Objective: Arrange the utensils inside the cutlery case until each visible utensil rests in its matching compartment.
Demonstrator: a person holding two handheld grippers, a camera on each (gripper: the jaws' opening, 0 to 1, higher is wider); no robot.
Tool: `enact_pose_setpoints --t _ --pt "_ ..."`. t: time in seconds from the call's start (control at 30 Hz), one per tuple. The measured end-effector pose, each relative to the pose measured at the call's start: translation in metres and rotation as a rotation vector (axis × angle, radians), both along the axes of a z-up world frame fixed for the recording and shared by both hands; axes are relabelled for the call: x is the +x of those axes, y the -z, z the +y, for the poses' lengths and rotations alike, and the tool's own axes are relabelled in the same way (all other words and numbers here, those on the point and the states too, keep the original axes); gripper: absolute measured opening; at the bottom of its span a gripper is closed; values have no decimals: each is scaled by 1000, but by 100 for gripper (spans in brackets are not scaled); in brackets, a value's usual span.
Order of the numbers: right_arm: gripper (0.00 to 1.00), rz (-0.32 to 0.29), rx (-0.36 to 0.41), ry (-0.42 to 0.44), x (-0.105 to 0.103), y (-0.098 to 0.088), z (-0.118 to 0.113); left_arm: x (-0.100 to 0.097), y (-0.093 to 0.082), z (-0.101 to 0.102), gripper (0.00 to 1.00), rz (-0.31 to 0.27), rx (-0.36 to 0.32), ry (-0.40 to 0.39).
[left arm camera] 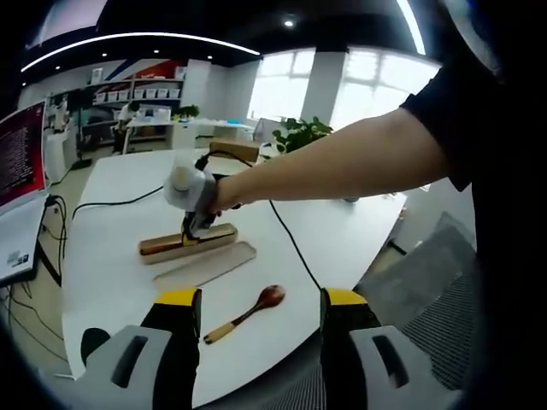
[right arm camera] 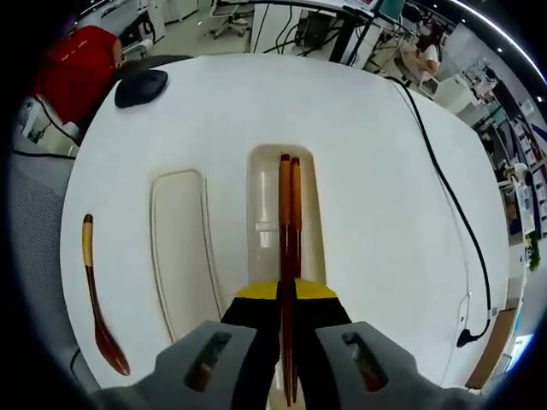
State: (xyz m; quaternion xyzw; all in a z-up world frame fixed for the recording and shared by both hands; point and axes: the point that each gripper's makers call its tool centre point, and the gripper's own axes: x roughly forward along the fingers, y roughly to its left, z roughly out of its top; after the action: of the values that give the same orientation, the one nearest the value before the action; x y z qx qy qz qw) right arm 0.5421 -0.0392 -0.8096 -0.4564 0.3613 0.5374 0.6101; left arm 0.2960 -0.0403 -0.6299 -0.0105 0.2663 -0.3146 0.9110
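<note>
In the right gripper view my right gripper is shut on a pair of dark brown chopsticks, which lie lengthwise over the open cutlery case. The case's pale lid lies flat just left of it. A wooden spoon with a yellow handle end rests on the table further left. In the left gripper view my left gripper is open above the table's near edge, close to the same spoon. Beyond it the right gripper sits on the case, with the lid in front.
The round white table carries a black cable along its right side and a black computer mouse at the far edge. A person's bare forearm reaches across the left gripper view. A monitor stands at the left.
</note>
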Motion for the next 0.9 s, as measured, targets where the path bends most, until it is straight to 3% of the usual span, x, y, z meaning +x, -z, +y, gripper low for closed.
enact_pose_setpoints --t 0.33,0.9 --pt "1 -9 3 -6 1 0 0 1 -2 1 58 -6 -6 -10" --pt "9 -66 28 13 5 -26 -7 2 -9 -1 57 -41 -10 -2"
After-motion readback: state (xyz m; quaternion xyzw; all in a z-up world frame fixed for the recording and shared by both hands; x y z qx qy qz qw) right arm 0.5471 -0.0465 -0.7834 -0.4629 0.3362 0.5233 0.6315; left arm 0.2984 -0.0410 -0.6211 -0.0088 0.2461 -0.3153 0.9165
